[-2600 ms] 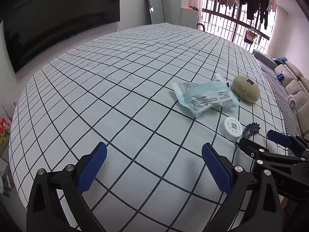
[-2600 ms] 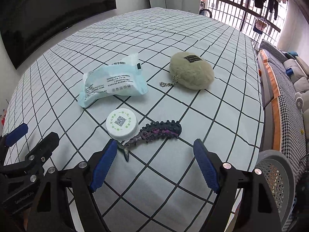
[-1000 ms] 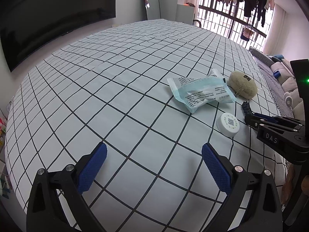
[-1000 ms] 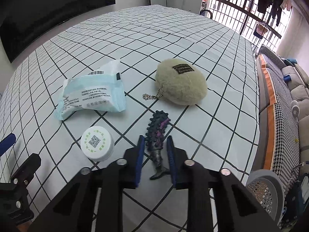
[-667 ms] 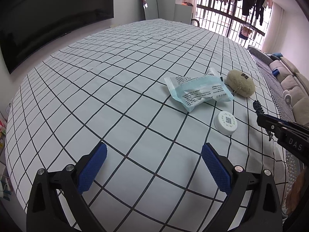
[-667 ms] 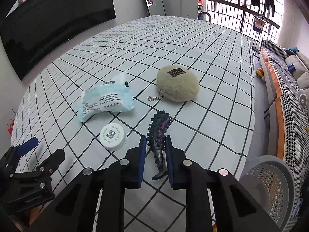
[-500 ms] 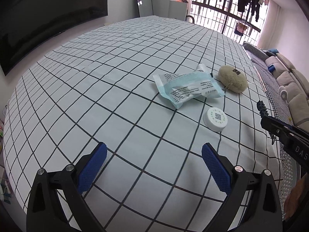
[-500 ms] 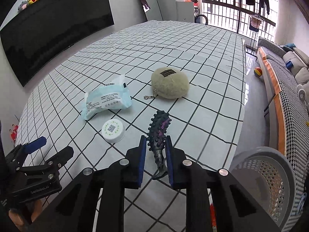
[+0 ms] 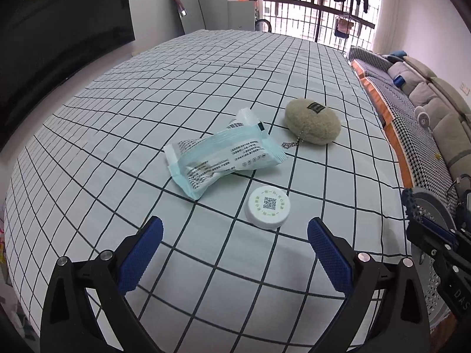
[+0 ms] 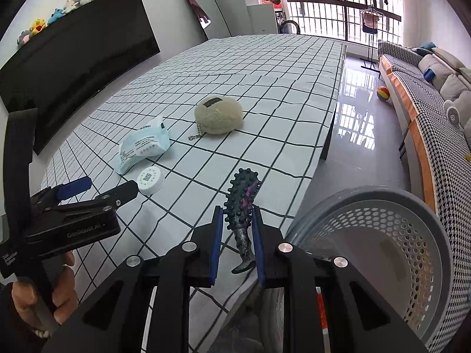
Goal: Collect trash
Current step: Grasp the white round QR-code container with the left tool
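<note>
The right gripper (image 10: 235, 229) is clamped on a dark, knobbly rubber toy (image 10: 243, 203) that sticks up between its blue pads, tail hanging below them. It is held at the table's near right edge, with the checked tablecloth (image 10: 265, 67) ahead and to the left. Just right of and below the gripper stands a grey perforated basket (image 10: 382, 235), its rim close beside the right finger; past it lie bare glossy floor and a sofa along the wall.

The left gripper (image 9: 235, 235) hangs over the cloth with its jaws spread wide and nothing between them. Just ahead of it, nearer its right finger, sits a white round lid (image 9: 268, 207) with a green ring and a square code printed on top. Further ahead and slightly left lies a pale blue wrapper (image 9: 223, 161) with a barcode and small print too fine to read. Ahead and to the right of that is a beige fluffy pouch (image 9: 312, 125) with a bead chain and a small dark label, its lettering illegible. All three lie apart from one another. Left of this gripper the cloth runs wide and bare to the far edge.

In the right wrist view, the left gripper's body reads "GenRobot.AI", and a hand (image 10: 44, 303) grips its handle.
</note>
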A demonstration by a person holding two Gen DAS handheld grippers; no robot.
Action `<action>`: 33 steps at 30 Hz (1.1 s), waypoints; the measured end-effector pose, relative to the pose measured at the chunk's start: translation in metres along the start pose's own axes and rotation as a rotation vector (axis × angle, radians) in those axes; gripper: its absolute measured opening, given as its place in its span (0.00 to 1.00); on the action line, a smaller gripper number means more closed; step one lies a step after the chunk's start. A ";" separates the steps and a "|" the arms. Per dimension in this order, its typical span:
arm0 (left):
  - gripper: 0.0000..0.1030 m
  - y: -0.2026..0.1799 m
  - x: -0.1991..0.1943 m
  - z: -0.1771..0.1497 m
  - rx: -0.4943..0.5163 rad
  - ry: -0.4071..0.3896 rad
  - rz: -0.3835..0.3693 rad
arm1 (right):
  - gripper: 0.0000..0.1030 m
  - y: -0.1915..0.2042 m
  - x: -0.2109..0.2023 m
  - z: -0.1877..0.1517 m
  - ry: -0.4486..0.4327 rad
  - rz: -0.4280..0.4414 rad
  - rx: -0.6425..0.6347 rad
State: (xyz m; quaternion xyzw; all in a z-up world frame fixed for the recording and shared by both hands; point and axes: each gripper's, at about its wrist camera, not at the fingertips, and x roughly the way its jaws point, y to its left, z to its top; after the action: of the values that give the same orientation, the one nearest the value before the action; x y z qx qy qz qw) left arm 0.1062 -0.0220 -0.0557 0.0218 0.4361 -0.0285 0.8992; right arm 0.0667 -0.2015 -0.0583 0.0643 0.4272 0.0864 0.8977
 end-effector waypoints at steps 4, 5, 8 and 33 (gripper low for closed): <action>0.94 -0.010 0.014 0.006 0.010 0.020 0.013 | 0.19 -0.011 -0.007 -0.004 -0.016 0.010 0.025; 0.94 -0.011 0.017 0.007 0.011 0.026 0.013 | 0.19 -0.013 -0.008 -0.004 -0.019 0.013 0.030; 0.93 -0.016 0.024 0.009 0.017 0.032 0.017 | 0.19 -0.019 -0.009 -0.006 -0.022 0.019 0.041; 0.37 -0.025 0.005 -0.004 0.030 0.021 -0.105 | 0.19 -0.029 -0.020 -0.017 -0.009 -0.020 0.071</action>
State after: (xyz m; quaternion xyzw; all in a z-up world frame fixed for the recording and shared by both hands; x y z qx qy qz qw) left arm 0.1049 -0.0472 -0.0624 0.0126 0.4458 -0.0821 0.8913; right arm 0.0445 -0.2336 -0.0594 0.0923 0.4267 0.0620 0.8975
